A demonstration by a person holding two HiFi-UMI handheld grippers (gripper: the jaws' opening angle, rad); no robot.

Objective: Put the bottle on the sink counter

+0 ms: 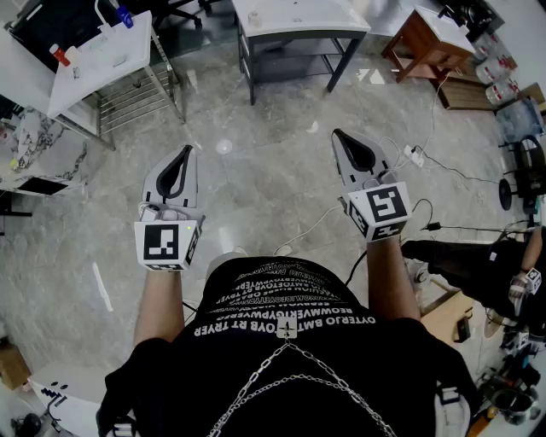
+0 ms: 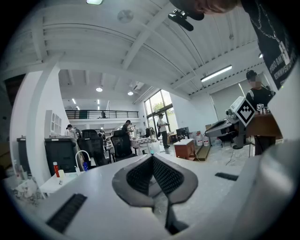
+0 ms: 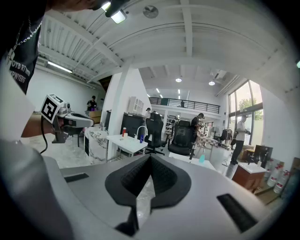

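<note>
In the head view, both grippers are held out at waist height over a marble floor. My left gripper (image 1: pixel 182 152) is shut and holds nothing; its fingers meet at the tip (image 2: pixel 152 157). My right gripper (image 1: pixel 339 135) is likewise shut and empty (image 3: pixel 150 157). The white sink counter (image 1: pixel 94 64) stands far ahead on the left, with a curved faucet (image 3: pixel 127 136), a red bottle (image 1: pixel 58 55) and a blue bottle (image 1: pixel 124 15) on it. A small teal bottle (image 3: pixel 201 159) stands on a white table straight ahead.
A grey-framed white table (image 1: pixel 290 17) stands ahead at the centre and a wooden side table (image 1: pixel 426 38) at the right. Cables and a power strip (image 1: pixel 414 156) lie on the floor to the right. Office chairs (image 3: pixel 183 136) and people stand farther back.
</note>
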